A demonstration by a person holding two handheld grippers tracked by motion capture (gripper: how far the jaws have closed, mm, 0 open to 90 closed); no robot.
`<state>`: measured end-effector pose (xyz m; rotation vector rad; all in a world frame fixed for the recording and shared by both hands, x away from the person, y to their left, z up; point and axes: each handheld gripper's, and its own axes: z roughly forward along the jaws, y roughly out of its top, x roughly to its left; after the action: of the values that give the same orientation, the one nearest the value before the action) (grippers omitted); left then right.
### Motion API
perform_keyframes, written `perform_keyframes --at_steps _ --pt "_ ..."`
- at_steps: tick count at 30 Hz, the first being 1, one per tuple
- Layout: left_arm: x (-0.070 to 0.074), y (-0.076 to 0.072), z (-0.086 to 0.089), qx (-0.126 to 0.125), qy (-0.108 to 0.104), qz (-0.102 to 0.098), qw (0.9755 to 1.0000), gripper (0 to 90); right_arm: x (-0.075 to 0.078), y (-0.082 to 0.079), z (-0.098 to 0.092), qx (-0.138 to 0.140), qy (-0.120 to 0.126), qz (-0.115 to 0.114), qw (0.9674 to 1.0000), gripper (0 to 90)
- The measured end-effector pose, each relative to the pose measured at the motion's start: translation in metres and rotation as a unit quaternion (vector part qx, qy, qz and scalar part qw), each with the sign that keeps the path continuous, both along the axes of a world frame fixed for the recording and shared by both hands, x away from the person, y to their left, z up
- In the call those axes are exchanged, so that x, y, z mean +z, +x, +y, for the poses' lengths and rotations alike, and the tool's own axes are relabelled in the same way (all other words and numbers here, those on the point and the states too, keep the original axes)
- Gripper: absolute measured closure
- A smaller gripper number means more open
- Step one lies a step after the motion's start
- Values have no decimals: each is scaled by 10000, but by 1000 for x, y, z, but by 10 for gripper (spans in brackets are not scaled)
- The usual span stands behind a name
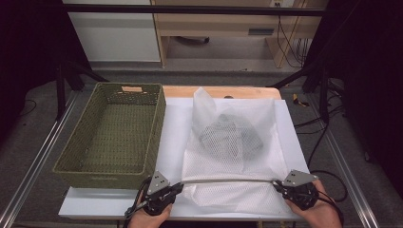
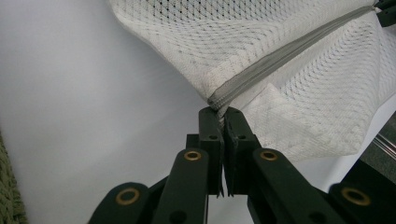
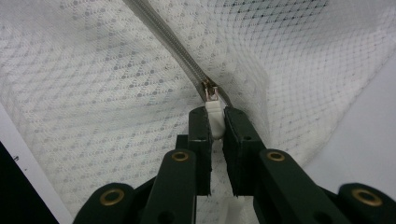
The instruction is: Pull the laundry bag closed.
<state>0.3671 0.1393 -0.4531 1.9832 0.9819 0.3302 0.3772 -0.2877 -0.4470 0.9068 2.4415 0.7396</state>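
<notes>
mesh bag's zipper pulled taut between two closed tools

the left tool sits at the near edge of the tabletop, its jaws closed tight on the left end of the grey zipper of a white mesh laundry bag. in the left gripper view the left tool pinches the corner of the bag right where the zipper ends, with the fabric squeezed flat between the two black jaws; the zipper runs away from the tips toward the upper right.

the right tool is at the other end of the same zipper, level with the left one. in the right gripper view the right tool is closed on the white zipper pull, which stands upright between the jaws; the metal slider is just ahead of the tips, and the zipper tape leads on from there to the upper left across the mesh.

from above, the zipper is a straight, taut line between the two tools. the bag spreads away from them over the white sheet on the tabletop, and a grey bundle shows through the mesh well ahead of the tools, about midway between them. a loose flap of the bag hangs on the near side of the zipper.

a green woven basket stands ahead and to the left of the left tool, its near corner close beside that tool, apart from the bag. a hand holds the left tool from below and another hand holds the right.
</notes>
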Motion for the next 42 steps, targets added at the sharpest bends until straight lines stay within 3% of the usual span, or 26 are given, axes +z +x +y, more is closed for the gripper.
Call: perform_keyframes --at_steps 25,29,42 --pt "0 0 -2 -42 19 4 10000 874 -1 1 -3 -40 4 24 10000 817" --pt "0 0 -1 -22 14 6 10000 874 -1 2 -4 -52 -88 18 9999 817" --pt "0 0 -1 -29 17 2 10000 874 -2 2 -9 -105 -19 12 9999 817"
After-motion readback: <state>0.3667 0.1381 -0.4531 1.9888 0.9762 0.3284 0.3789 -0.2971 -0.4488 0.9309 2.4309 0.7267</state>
